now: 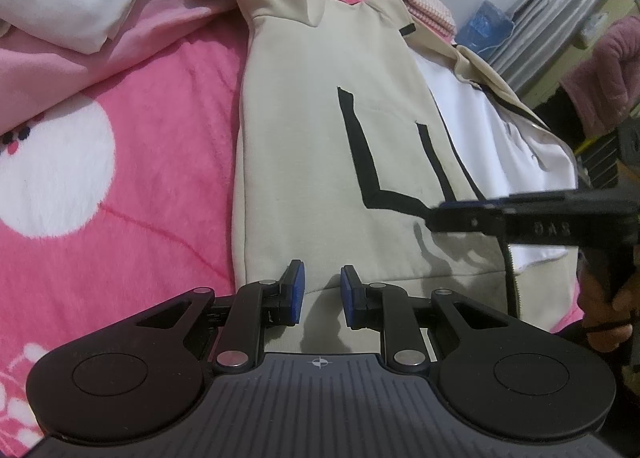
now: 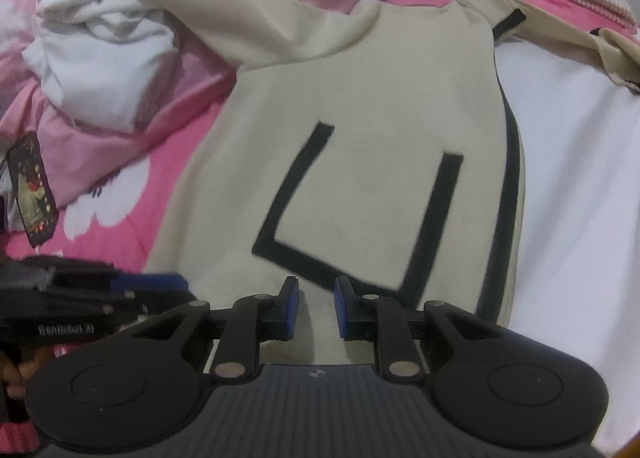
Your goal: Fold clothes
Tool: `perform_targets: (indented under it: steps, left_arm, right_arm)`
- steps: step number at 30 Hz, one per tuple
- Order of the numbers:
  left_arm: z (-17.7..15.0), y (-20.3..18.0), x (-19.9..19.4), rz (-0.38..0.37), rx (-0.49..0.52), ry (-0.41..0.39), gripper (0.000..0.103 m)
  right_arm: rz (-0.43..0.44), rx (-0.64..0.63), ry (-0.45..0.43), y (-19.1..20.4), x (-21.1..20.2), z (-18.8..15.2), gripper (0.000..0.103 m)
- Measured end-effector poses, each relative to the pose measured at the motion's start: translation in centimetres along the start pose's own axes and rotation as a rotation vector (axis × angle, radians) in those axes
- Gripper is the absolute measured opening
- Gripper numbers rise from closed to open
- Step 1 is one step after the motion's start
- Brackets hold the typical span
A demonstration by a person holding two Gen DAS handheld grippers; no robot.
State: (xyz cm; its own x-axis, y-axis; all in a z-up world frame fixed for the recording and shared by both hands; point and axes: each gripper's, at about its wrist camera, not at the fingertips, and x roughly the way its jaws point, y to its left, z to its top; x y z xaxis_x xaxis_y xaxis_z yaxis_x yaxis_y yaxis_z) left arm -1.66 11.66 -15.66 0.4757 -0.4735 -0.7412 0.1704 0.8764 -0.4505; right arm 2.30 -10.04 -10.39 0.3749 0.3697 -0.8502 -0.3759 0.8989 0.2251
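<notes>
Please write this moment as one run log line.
stage: fold not started | beige jacket: spread on pink blanket | left hand-held gripper: open, empty, over hem | right hand-held gripper: open, empty

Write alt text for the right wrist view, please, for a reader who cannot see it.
A beige jacket with black pocket trim lies flat on a pink blanket. The right claw hovers over its hem, slightly parted and empty, with the left claw alongside.

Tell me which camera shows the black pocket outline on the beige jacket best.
The right wrist view: the black pocket outline lies near the middle, both uprights and the bottom bar showing above the fingers. In the left wrist view the same outline looks narrower and slanted, and the right gripper covers its lower right corner.
</notes>
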Motion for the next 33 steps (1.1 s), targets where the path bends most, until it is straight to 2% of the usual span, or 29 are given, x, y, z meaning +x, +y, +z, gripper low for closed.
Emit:
perform_targets:
  steps: [4, 7, 11, 13, 16, 24, 28, 33]
  left_arm:
    - [0.0, 0.1, 0.0, -0.004, -0.002, -0.002, 0.020]
    - [0.0, 0.2, 0.0, -0.006, -0.004, -0.003, 0.020]
    - [-0.1, 0.2, 0.0, -0.010, -0.007, -0.005, 0.020]
    - [-0.1, 0.2, 0.0, -0.012, -0.010, -0.005, 0.020]
    - [-0.2, 0.3, 0.0, -0.017, -0.007, -0.008, 0.020]
    - [0.8, 0.3, -2.3, -0.023, 0.006, 0.007, 0.020]
    - [2.7, -0.7, -3.6, -0.017, 0.076, -0.046, 0.020]
    - [5.8, -2.9, -0.7, 0.008, 0.164, -0.075, 0.020]
  right_arm:
    - [-0.015, 0.041, 0.031, -0.8, 2.2, 0.2, 0.020]
    - [-0.020, 0.047, 0.033, -0.7, 2.3, 0.4, 0.020]
    - [-0.037, 0.044, -0.014, -0.8, 1.0, 1.0, 0.020]
    - [-0.058, 0.094, -0.041, -1.9, 0.9, 1.3, 0.020]
    - [-0.098, 0.152, -0.031, -3.7, 2.3, 0.7, 0.020]
    - [-0.088, 0.156, -0.071, -3.8, 2.5, -0.1, 0.020]
    - [-0.073, 0.170, -0.082, -4.1, 2.2, -0.4, 0.021]
    - [-0.049, 0.214, -0.121, -4.5, 1.1, -0.4, 0.022]
